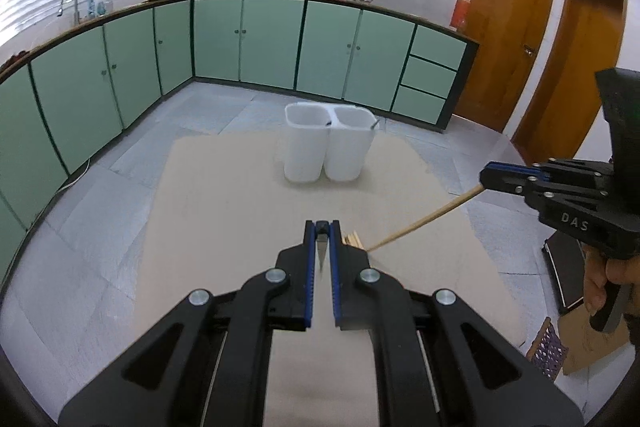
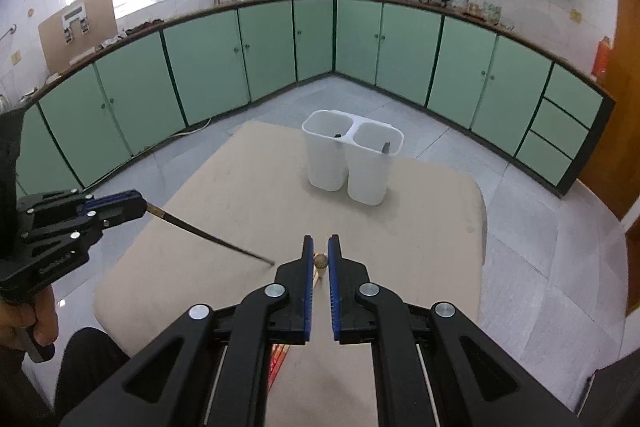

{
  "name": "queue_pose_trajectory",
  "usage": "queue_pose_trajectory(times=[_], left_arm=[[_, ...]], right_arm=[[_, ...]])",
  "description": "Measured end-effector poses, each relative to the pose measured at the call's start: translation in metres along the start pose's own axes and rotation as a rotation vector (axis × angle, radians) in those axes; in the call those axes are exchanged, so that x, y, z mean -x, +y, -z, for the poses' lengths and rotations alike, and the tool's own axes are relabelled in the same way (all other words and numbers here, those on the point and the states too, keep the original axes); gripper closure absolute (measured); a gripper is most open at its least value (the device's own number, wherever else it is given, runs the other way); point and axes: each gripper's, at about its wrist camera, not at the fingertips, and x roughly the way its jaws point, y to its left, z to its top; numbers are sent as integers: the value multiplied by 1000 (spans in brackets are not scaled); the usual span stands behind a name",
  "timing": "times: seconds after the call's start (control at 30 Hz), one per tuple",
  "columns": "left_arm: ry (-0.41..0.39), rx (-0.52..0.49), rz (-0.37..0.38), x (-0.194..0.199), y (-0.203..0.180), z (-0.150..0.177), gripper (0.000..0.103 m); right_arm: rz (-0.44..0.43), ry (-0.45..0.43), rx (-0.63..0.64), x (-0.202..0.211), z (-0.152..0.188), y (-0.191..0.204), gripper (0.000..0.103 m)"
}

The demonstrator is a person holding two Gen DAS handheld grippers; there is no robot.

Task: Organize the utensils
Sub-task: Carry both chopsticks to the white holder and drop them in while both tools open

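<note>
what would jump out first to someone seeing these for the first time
Each hand-held tool is clamped on a chopstick: the left tool holds a dark one, the right tool a pale wooden one, both slanting down over the tan mat. At the mat's far end stands a white twin-cup holder with a utensil tip showing in each cup.

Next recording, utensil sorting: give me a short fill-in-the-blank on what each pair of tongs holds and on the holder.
1. The left tongs are shut on a dark, tapered ____.
2. The right tongs grip a chopstick of light ____.
3. The white utensil holder on the table has ____ compartments.
4. Each compartment already holds ____ utensil end showing at its rim.

Missing words: chopstick; wood; two; one
</note>
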Motion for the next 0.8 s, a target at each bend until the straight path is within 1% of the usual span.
queue_pose_trajectory(times=[0.17,0.4,0.53,0.67,0.8], left_arm=[[15,-24,13,-8,3,-24,97],[-11,-43,19,-4,3,-58,97],[-32,-70,8,-1,-1,-83,97],[-71,-84,-7,4,-6,-111,97],[-121,-81,-20,9,-11,-148,97]], right_arm=[[-16,38,13,-3,-26,-2,96],[-5,73,41,2,-49,-4,96],[-10,68,31,15,-69,-10,96],[4,48,31,26,-92,-16,96],[3,18,9,38,-120,-24,96]])
